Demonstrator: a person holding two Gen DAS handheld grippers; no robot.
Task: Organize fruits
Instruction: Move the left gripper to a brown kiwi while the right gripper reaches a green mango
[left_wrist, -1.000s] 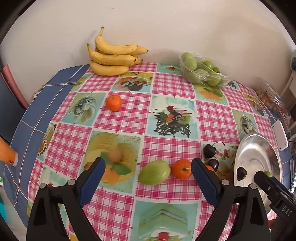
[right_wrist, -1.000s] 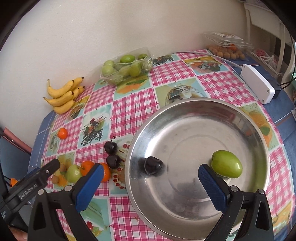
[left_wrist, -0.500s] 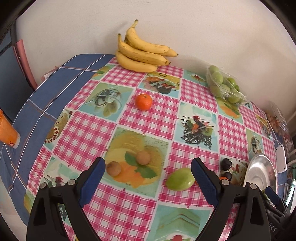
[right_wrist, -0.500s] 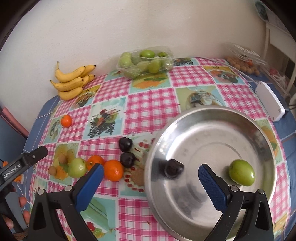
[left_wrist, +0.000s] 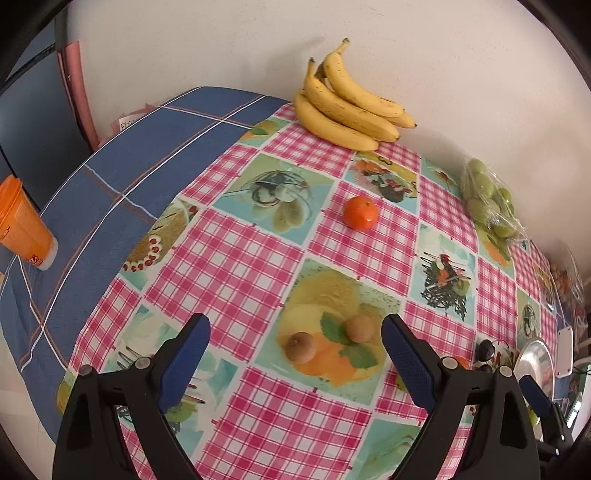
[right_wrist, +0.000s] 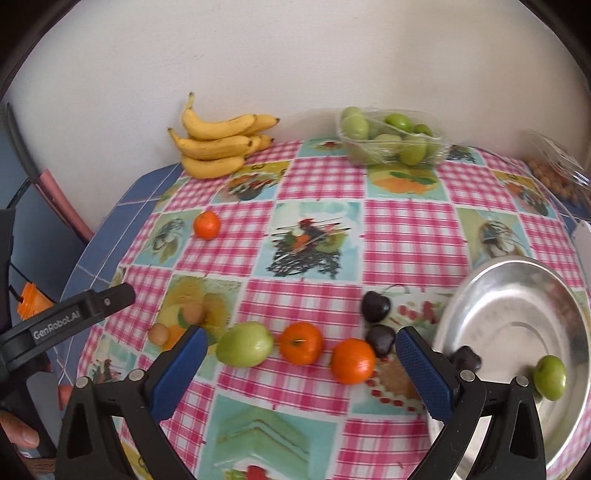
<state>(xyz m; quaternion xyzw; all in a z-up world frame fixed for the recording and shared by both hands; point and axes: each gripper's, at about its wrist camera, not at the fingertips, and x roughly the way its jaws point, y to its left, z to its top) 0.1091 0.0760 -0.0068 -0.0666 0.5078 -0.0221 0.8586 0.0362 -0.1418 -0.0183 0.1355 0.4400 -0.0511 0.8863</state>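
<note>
A steel plate (right_wrist: 517, 295) at the right holds a green fruit (right_wrist: 549, 376) and a dark cherry (right_wrist: 467, 360). On the checked cloth lie a green fruit (right_wrist: 244, 343), two oranges (right_wrist: 300, 342) (right_wrist: 352, 360), two dark cherries (right_wrist: 375, 305) and two small brown fruits (left_wrist: 301, 346) (left_wrist: 359, 327). Another orange (left_wrist: 361, 213) lies farther back. My left gripper (left_wrist: 293, 365) is open and empty just before the brown fruits. My right gripper (right_wrist: 297, 369) is open and empty above the row of fruit.
A banana bunch (left_wrist: 347, 107) lies by the wall. A clear tray of green fruits (right_wrist: 393, 138) stands at the back. A box of small brown fruits (right_wrist: 557, 173) and a white device (left_wrist: 564, 352) are at the right. An orange cup (left_wrist: 22, 229) stands on the blue cloth at the left.
Both grippers have swung left. The left one now faces the brown fruits instead of the green fruit and orange. The right one has left the plate for the fruit row.
</note>
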